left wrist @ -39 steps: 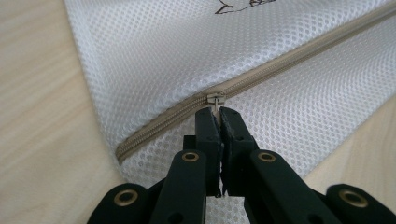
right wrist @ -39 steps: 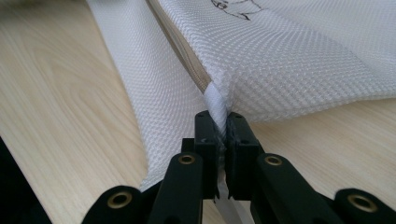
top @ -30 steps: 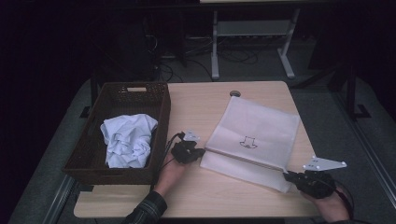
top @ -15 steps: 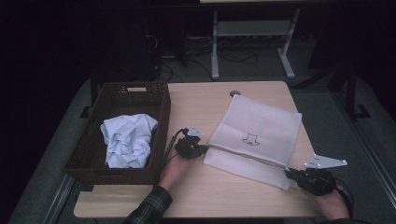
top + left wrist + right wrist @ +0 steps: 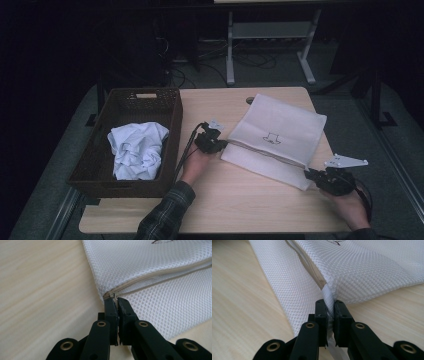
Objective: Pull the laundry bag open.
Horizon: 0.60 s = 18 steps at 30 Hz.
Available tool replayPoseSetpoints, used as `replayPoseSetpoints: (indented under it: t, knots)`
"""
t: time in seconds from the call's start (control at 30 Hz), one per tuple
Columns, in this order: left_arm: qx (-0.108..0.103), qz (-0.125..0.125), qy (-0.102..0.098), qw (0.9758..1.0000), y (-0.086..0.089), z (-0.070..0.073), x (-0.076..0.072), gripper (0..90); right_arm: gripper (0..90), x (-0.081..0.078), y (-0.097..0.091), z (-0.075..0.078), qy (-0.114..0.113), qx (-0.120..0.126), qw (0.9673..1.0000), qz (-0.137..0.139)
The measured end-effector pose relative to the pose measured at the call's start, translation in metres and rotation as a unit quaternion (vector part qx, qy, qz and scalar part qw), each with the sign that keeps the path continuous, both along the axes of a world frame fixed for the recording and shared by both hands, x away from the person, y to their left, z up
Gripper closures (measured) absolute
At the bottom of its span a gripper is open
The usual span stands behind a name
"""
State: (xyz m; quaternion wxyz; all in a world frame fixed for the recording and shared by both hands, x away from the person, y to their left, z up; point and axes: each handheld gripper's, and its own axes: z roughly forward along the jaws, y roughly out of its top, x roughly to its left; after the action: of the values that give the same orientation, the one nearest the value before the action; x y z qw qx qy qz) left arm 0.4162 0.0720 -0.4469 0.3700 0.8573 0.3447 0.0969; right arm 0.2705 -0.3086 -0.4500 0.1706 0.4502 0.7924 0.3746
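Left gripper point(image 5: 116, 301) is clamped on the zipper pull point(image 5: 114, 296) at the mesh bag's point(image 5: 280, 137) corner nearest the wicker basket point(image 5: 172, 122); right gripper point(image 5: 329, 305) is clamped on the bag's white corner loop point(image 5: 328, 298) at the opposite end, farthest from the basket. Your two grips mark the zipper's point(image 5: 265, 151) long axis, which runs along the bag's near side, slanting away from the basket toward you. To open it, you would likely draw the pull along this line toward your right hand point(image 5: 350, 205), away from the basket holding the crumpled white cloth point(image 5: 136, 149).
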Motion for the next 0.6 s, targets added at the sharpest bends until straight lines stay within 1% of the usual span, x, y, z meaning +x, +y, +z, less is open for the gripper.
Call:
replayPoseSetpoints:
  t: [0.13,0.23,0.27,0.3,0.43,0.53,0.6]
  knots:
    - [-0.005,0.006,-0.001,1.0,-0.007,0.002,0.012,86.9,81.9,0.009,-0.004,0.0,-0.004,0.005,0.9999,-0.014]
    - [-0.007,0.004,-0.001,1.0,-0.01,0.002,0.021,86.8,81.7,0.017,-0.008,-0.002,-0.006,0.01,0.9996,-0.026]
    - [-0.012,0.004,-0.001,0.9999,-0.012,0.001,0.026,86.8,81.6,0.018,-0.009,-0.002,-0.005,0.01,0.9995,-0.03]
    - [-0.012,0.004,0.0,0.9999,-0.014,0.0,0.029,86.8,81.4,0.021,-0.01,-0.003,-0.006,0.008,0.9994,-0.034]
    - [-0.008,0.003,-0.001,1.0,-0.02,-0.007,0.042,86.6,80.6,0.032,-0.013,-0.007,-0.003,0.004,0.999,-0.045]
    - [-0.007,0.001,0.004,1.0,-0.024,-0.012,0.047,86.4,79.6,0.037,-0.016,-0.01,0.0,0.003,0.9987,-0.05]
    - [-0.005,-0.001,0.008,1.0,-0.025,-0.016,0.049,86.2,78.7,0.037,-0.017,-0.012,0.003,0.002,0.9988,-0.05]
